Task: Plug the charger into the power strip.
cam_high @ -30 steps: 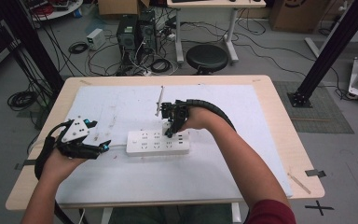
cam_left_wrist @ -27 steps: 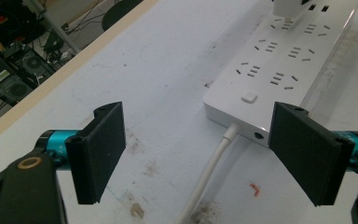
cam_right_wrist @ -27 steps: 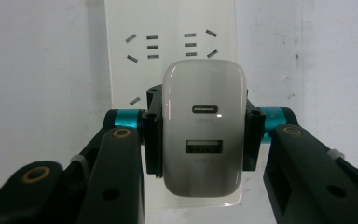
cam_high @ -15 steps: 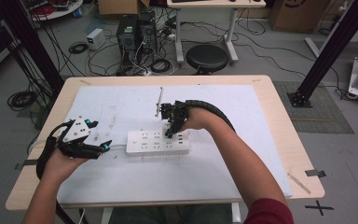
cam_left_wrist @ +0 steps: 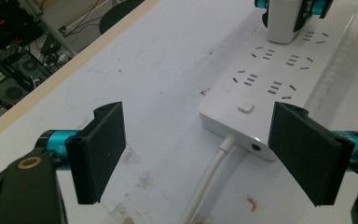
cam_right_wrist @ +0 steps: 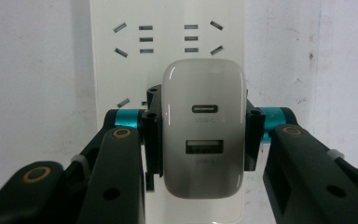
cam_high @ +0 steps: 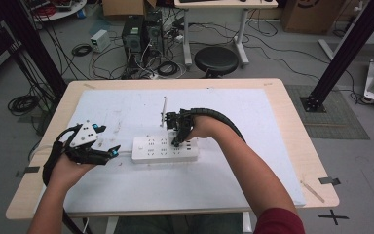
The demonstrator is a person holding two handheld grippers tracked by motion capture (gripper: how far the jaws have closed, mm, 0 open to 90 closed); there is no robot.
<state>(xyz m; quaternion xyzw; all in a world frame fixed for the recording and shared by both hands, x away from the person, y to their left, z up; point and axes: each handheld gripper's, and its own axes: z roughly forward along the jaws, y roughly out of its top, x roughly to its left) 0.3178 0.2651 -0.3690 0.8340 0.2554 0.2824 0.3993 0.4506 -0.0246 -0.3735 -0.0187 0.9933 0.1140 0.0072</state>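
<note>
A white power strip (cam_high: 163, 148) lies flat in the middle of the white mat. Over its right half my right gripper (cam_high: 177, 141) points down, shut on a white USB charger (cam_right_wrist: 203, 126). In the right gripper view the charger's two ports face the camera, and the black pads (cam_right_wrist: 153, 135) press on its two sides above the strip's sockets (cam_right_wrist: 121, 70). My left gripper (cam_high: 108, 151) is open just left of the strip. In the left gripper view its jaws stand wide, a little short of the strip's switch end (cam_left_wrist: 247, 116) and its white cable (cam_left_wrist: 209, 177). The charger (cam_left_wrist: 282, 21) shows at the far end.
The white mat (cam_high: 126, 195) covers most of the wooden table (cam_high: 297, 146). A thin white rod (cam_high: 164, 109) lies behind the strip. A small red scrap (cam_left_wrist: 252, 202) sits by the cable. Beyond the table's far edge are a stool (cam_high: 216, 61), computer cases and cables on the floor.
My left gripper has edged slightly right, toward the strip's cable end. The right gripper with the charger has hardly moved.
</note>
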